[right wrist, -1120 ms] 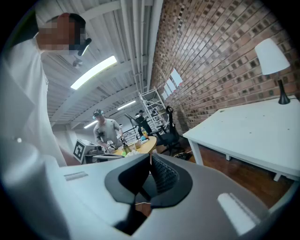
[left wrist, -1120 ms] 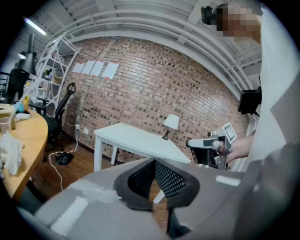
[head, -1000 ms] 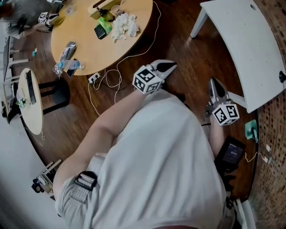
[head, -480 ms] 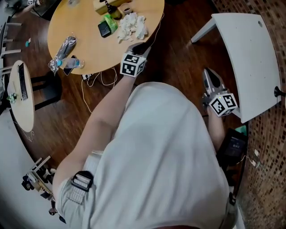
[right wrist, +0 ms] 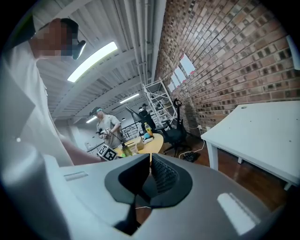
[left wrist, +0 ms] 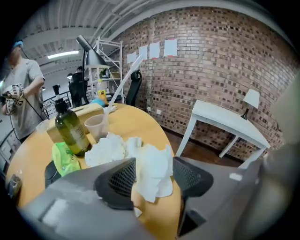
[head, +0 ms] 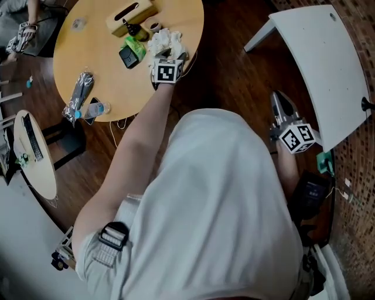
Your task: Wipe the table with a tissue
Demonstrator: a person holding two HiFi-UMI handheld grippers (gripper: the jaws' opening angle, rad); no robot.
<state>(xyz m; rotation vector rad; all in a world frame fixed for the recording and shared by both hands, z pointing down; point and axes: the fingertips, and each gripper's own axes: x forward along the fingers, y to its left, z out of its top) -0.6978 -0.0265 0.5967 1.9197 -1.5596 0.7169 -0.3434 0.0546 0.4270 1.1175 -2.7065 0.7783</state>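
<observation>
Reach made: the left gripper (left wrist: 153,177) has swung from over the floor to the round surface (head: 94,50), its jaws just opened wide around the crumpled tissue (head: 164,40), not yet pinching. The right gripper (head: 282,106) hangs closed, empty.

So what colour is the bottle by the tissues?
The bottle is dark olive green with a black top, clearest in the left gripper view.

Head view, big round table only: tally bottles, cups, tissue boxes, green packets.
Bottles: 2, dark bottle and clear plastic bottle
Cup: 1
Tissue box: 1
Green packet: 1
Total: 5
</observation>
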